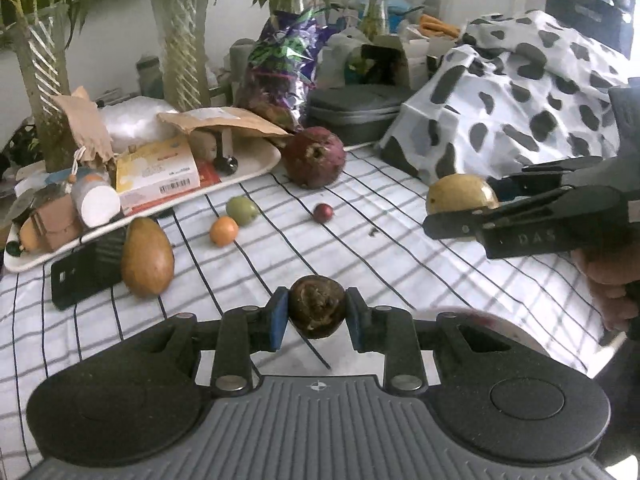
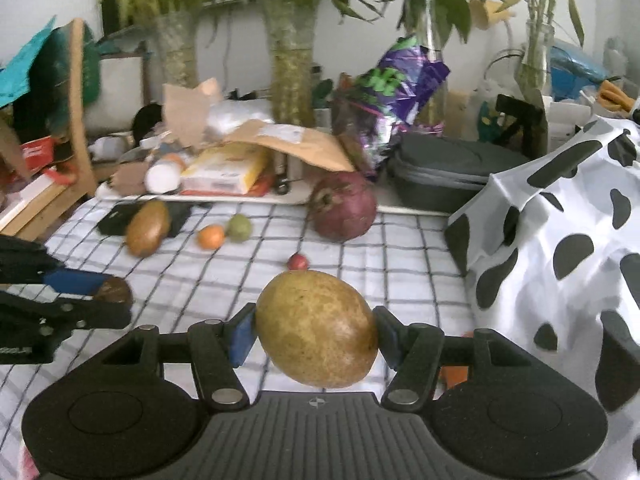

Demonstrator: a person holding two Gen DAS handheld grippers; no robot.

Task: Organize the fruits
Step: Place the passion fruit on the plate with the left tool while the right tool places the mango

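Both grippers look like matt black plastic with ribbed grey bodies, shiny metal rivets and blue rubbery pads (image 1: 280,317), and the tabletop is covered in a soft checked cloth (image 1: 400,264) with a cow-spotted fabric (image 1: 520,100) that has a slight sheen. The brown fruit (image 1: 317,306) on the left looks rough and crusty, while the yellowish mango (image 2: 316,328) is smooth and speckled, kind of matt. At the back there's crinkly glossy purple foil (image 1: 280,60) and dull creased brown paper (image 1: 224,122).

Both wrist views look low across the checked tablecloth (image 1: 400,264), sharing its fruits.
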